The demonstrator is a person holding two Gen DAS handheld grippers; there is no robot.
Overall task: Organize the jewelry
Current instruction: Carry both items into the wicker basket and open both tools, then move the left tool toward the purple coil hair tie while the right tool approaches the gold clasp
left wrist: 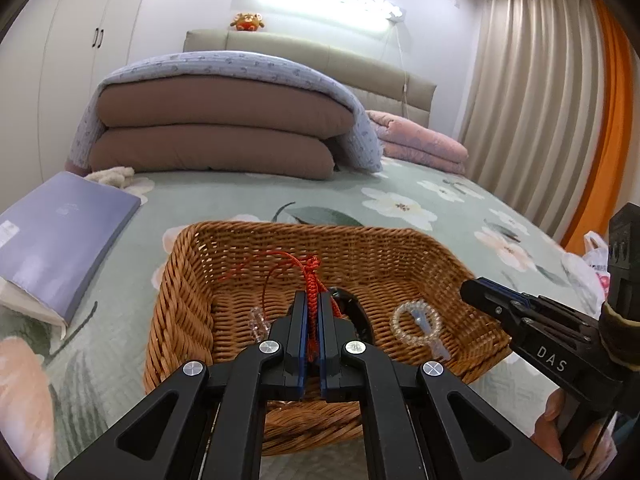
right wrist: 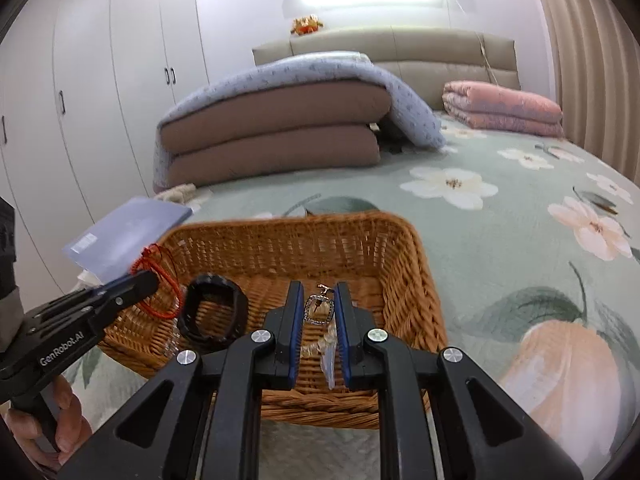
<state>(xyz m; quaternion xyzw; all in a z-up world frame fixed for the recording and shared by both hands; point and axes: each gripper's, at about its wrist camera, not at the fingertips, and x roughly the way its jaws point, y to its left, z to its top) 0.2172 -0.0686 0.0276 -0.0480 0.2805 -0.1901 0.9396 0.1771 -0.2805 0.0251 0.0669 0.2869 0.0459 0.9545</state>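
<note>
A wicker basket [left wrist: 452, 264] sits on the bed in front of me, also in the right wrist view [right wrist: 416, 264]. My left gripper [left wrist: 313, 300] is shut on a red knotted cord bracelet [left wrist: 312, 276] and holds it over the basket's left part; the red cord also shows in the right wrist view [right wrist: 158, 284]. A clear bead bracelet [left wrist: 416, 326], a black bangle [right wrist: 212, 312] and a small clear piece [left wrist: 258, 322] lie inside. My right gripper [right wrist: 318, 292] hangs over the basket with its jaws slightly apart around a square sparkly pendant [right wrist: 319, 309]; whether they touch it is unclear.
A lavender book [left wrist: 60, 236] lies left of the basket on the floral bedspread [left wrist: 440, 204]. Folded brown and blue quilts [left wrist: 216, 132] and a pink blanket [left wrist: 420, 140] lie at the back. A plastic bag [left wrist: 592, 264] sits at the right edge by the curtains.
</note>
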